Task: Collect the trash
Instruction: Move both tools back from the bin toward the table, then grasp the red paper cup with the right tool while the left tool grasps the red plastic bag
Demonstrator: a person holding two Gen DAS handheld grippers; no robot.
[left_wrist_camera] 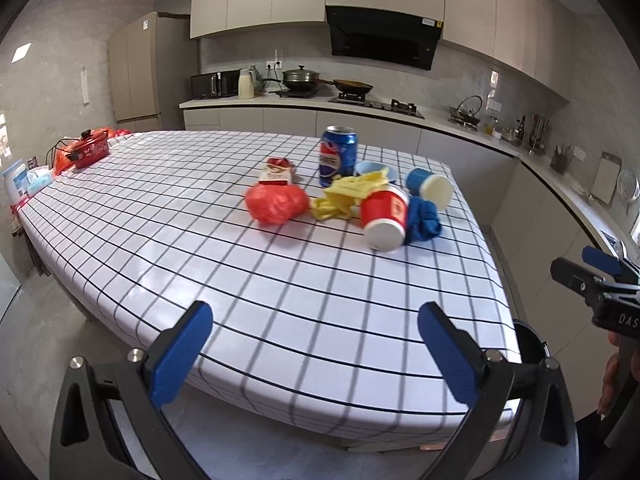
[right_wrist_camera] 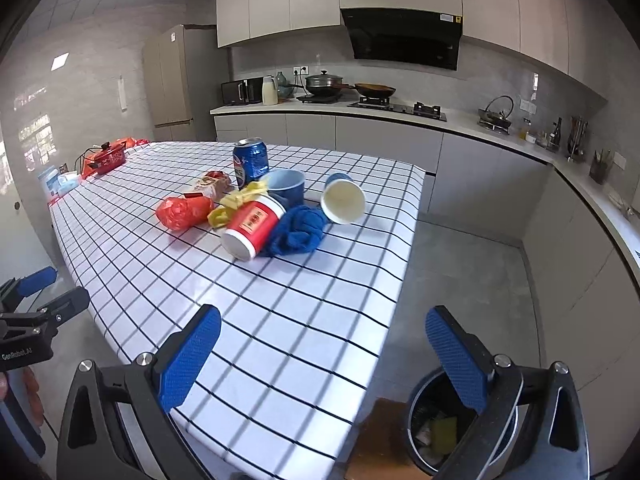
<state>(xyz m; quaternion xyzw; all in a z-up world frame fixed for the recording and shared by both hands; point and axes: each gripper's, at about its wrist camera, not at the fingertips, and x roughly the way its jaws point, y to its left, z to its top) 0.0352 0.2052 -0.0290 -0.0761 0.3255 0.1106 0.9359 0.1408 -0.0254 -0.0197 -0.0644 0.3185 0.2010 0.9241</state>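
In the left wrist view, the left tool [left_wrist_camera: 314, 354] hangs wide apart and empty over the near tabletop [left_wrist_camera: 224, 264]; the trash lies far right: red bag [left_wrist_camera: 276, 203], can [left_wrist_camera: 338, 156], red cup [left_wrist_camera: 385, 216]

In the right wrist view, the right tool [right_wrist_camera: 323, 360] gapes wide, empty, the bin [right_wrist_camera: 432, 428] near right on the floor

I see bare tablecloth [left_wrist_camera: 280, 280] up to the trash; red cup [left_wrist_camera: 385, 216] and blue cloth [right_wrist_camera: 298, 230] seemingly touch, blocking the mug [right_wrist_camera: 286, 188].
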